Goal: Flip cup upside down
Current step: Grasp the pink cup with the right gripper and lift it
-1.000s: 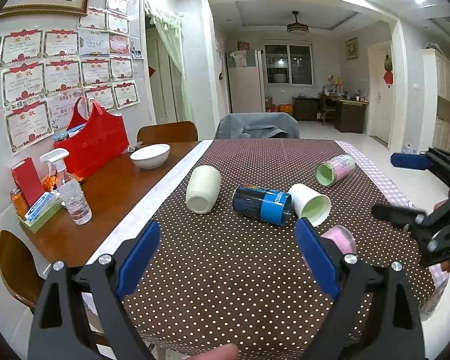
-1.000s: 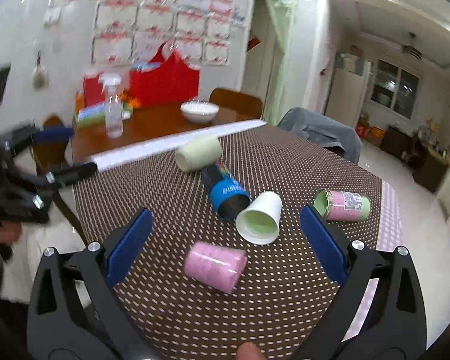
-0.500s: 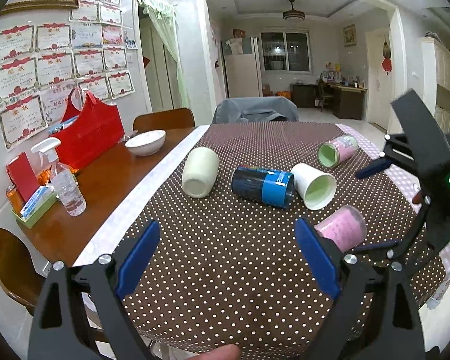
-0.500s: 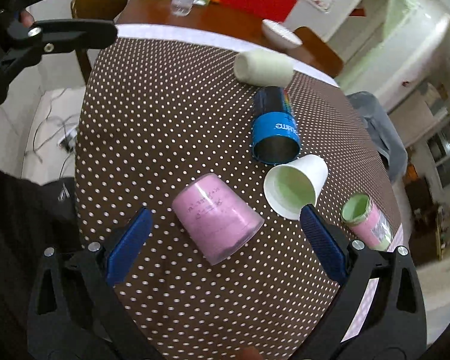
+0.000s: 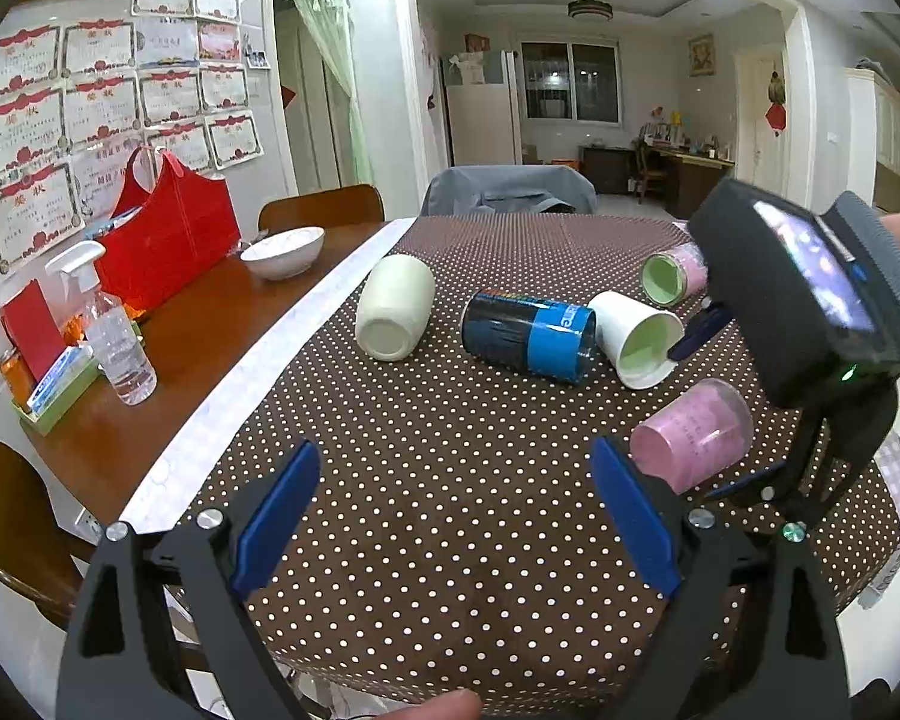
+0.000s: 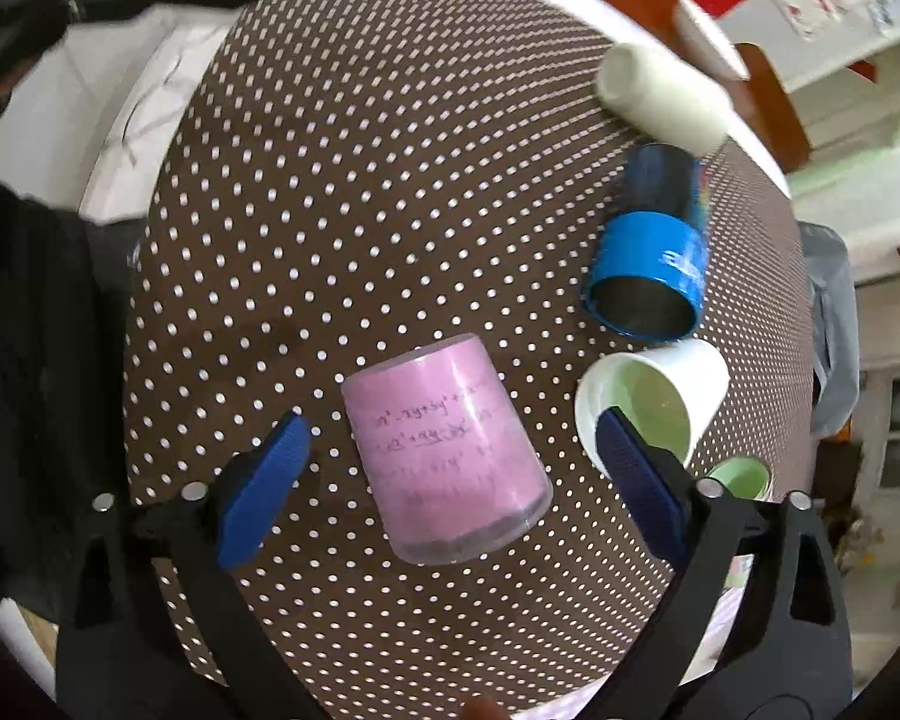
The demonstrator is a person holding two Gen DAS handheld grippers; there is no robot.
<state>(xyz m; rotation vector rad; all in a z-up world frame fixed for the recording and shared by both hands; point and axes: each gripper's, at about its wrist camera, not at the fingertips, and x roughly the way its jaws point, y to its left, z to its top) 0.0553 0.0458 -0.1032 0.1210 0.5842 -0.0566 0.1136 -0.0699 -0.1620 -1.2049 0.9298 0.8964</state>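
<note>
A pink cup (image 6: 447, 450) lies on its side on the dotted tablecloth (image 6: 342, 192); it also shows in the left wrist view (image 5: 693, 435). My right gripper (image 6: 450, 474) is open, pointing down with a finger on each side of the pink cup, not touching it. In the left wrist view its body (image 5: 810, 312) hangs over that cup. My left gripper (image 5: 456, 516) is open and empty above the near table edge. Other cups lie on their sides: cream (image 5: 395, 315), dark blue (image 5: 528, 336), white with green inside (image 5: 636, 339), and a small pink-green one (image 5: 672, 276).
On the bare wood at left stand a white bowl (image 5: 283, 251), a red bag (image 5: 165, 237), a spray bottle (image 5: 111, 336) and a small tray of items (image 5: 48, 378). Chairs (image 5: 324, 207) stand around the table.
My right gripper has swung over the table and tilted down, closing in on the pink cup until its fingers straddle it. My left gripper has stayed almost still.
</note>
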